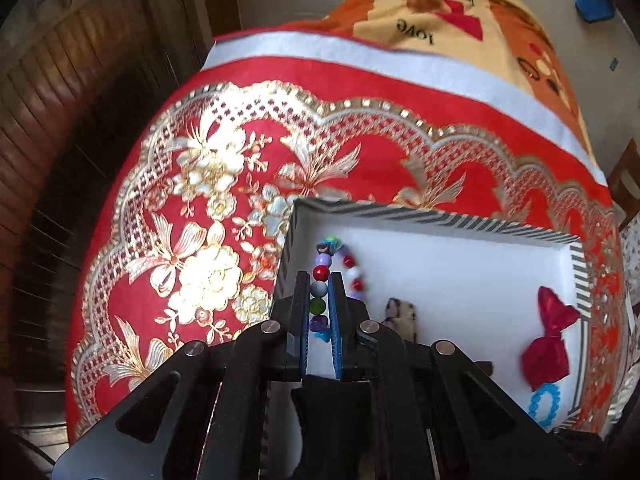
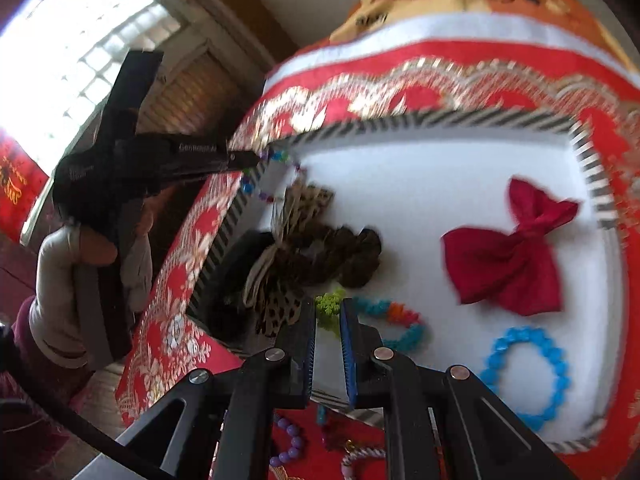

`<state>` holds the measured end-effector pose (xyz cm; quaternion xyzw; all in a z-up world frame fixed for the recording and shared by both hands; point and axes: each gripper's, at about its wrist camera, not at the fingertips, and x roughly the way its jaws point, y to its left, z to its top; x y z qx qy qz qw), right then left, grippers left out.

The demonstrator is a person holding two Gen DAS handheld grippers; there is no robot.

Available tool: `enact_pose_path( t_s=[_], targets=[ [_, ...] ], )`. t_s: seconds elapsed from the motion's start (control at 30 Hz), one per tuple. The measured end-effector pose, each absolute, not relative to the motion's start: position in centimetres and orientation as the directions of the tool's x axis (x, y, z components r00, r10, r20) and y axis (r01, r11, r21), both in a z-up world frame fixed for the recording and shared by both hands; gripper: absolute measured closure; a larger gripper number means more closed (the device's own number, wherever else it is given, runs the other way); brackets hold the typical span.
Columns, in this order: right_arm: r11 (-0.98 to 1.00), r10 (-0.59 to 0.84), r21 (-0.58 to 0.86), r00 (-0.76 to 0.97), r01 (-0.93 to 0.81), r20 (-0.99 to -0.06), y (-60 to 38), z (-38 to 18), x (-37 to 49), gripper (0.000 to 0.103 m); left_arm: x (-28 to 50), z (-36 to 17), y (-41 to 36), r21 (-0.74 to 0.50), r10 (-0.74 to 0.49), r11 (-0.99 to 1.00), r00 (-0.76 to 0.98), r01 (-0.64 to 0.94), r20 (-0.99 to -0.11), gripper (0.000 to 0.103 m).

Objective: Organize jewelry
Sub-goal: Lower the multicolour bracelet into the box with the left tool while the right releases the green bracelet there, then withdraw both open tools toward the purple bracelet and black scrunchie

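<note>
We see the left gripper [image 1: 320, 292] low centre of the left wrist view, jaws nearly together and pinching a multicoloured bead bracelet [image 1: 320, 290] — red, grey, green and purple beads stacked between the pads. The rest of the strand loops up and right over the upper left corner of a white tray with a black-and-white striped rim [image 1: 440, 216]. The tray sits on a red tablecloth with gold floral print [image 1: 208, 240].

Inside the tray in this view: a red fabric bow [image 1: 548, 340] at right, a blue beaded ring [image 1: 542, 402] just below it, and a leopard-print piece [image 1: 400, 312] just right of the gripper.

In the right wrist view the right gripper [image 2: 328, 344] is at bottom centre, jaws close together with a narrow gap, nothing gripped between them that we can tell. Just beyond its tips lie a green snowflake-like charm [image 2: 330, 304] and a teal-and-orange bracelet [image 2: 400, 320]. The left gripper shows at left centre of this frame, tip at the tray's upper left corner with the beads hanging from it — blurred. A dark scrunchie [image 2: 344, 256] lies mid-tray, touching the leopard bow. Below the tray, on the cloth, we see purple beads [image 2: 290, 440] and other blurred jewelry.
</note>
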<state>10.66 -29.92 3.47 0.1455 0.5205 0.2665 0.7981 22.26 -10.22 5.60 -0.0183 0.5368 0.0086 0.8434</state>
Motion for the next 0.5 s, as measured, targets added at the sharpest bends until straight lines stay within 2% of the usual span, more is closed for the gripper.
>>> enact_pose_path(
  t_s=[0.1,0.17,0.23,0.27,0.33,0.4,0.5],
  targets=[
    [0.809,0.584,0.520,0.275,-0.276,-0.763,-29.4,2.2,10.8,0.092,22.0,4.8,-10.3,-0.023,-0.009,0.999,0.412,-0.029,-0.911,0.095],
    [0.810,0.581,0.520,0.249,-0.270,-0.775,-29.4,1.5,10.9,0.084,22.0,4.6,-10.4,-0.032,-0.019,0.999,0.407,-0.025,-0.913,0.095],
    [0.808,0.584,0.526,0.245,-0.267,-0.774,-29.6,1.4,10.7,0.070,21.9,4.5,-10.4,-0.049,-0.037,0.999,0.404,-0.019,-0.914,0.094],
    [0.802,0.594,0.535,0.249,-0.268,-0.765,-29.9,1.7,10.5,0.068,21.9,4.5,-10.4,-0.060,-0.049,0.998,0.404,-0.015,-0.914,0.093],
    [0.798,0.600,0.541,0.267,-0.265,-0.754,-30.6,2.3,10.2,0.067,21.7,4.7,-10.4,-0.068,-0.055,0.998,0.406,-0.018,-0.912,0.082],
    [0.808,0.588,0.532,0.291,-0.254,-0.755,-31.4,3.0,9.8,0.066,21.4,5.1,-10.4,-0.081,-0.065,0.996,0.416,-0.021,-0.907,0.075],
    [0.829,0.560,0.509,0.326,-0.232,-0.762,-32.4,3.7,9.4,0.066,20.6,6.0,-10.5,-0.084,-0.069,0.996,0.433,-0.014,-0.899,0.073]
  ],
)
